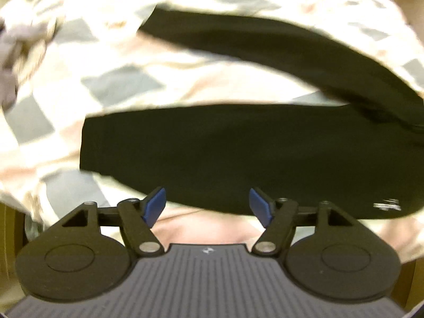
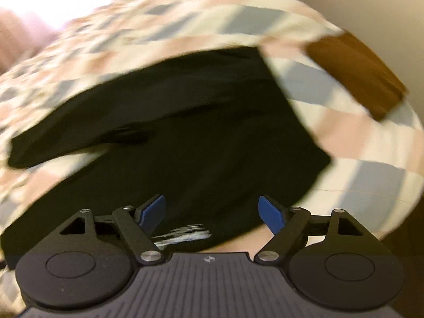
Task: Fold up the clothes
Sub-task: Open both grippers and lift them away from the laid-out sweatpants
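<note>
Left tool (image 1: 207,206): blue pads apart, empty, poised at near edge of black trousers (image 1: 225,156) spread on checked bedspread (image 1: 119,84). Right tool (image 2: 212,213): likewise parted, empty, above waist end; brown garment (image 2: 355,74) beyond. Judgement: pinch both layers at edge, keep both grips level.

Both fisheye views are motion-blurred with curved edges. Warm indoor light. The black garment (image 1: 238,153) shows almost no detail. The right wrist view has overexposed glare top left. Gripper bodies stay sharp.
</note>
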`<state>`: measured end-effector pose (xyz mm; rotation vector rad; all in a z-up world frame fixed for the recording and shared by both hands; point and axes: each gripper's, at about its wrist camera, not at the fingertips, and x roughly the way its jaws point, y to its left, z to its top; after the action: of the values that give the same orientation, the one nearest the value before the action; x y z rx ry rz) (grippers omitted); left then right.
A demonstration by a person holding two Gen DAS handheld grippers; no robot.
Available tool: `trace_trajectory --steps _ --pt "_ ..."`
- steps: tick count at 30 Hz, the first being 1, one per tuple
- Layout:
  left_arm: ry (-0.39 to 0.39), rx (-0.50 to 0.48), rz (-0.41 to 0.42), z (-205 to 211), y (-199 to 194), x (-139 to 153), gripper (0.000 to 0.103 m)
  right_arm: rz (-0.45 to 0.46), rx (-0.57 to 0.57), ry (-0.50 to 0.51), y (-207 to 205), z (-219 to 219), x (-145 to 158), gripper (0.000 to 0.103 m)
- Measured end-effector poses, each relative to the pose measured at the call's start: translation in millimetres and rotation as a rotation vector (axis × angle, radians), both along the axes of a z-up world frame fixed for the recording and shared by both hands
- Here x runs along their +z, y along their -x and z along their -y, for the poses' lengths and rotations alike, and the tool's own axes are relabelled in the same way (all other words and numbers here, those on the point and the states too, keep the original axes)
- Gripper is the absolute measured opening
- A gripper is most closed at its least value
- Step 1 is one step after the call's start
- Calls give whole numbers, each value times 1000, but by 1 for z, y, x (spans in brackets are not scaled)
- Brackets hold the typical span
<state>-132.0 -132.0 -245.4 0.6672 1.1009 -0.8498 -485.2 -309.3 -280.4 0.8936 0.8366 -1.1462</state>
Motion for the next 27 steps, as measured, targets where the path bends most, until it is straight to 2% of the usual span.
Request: trace_trajectory --steps 3,5,10,14,27 --pt "28 -20 -2 -6 20 24 71 28 89 20 -39 -15 26 82" --pt "48 -23 -8 -11 27 35 71 39 133 34 -50 -23 38 84" --pt "66 -10 24 -16 43 54 71 17 204 71 -48 -38 59 85" --pt "59 5 46 -19 54 54 72 6 219 74 -24 -54 67 86" --pt "74 6 59 -23 149 73 74 -26 237 81 71 -49 82 87"
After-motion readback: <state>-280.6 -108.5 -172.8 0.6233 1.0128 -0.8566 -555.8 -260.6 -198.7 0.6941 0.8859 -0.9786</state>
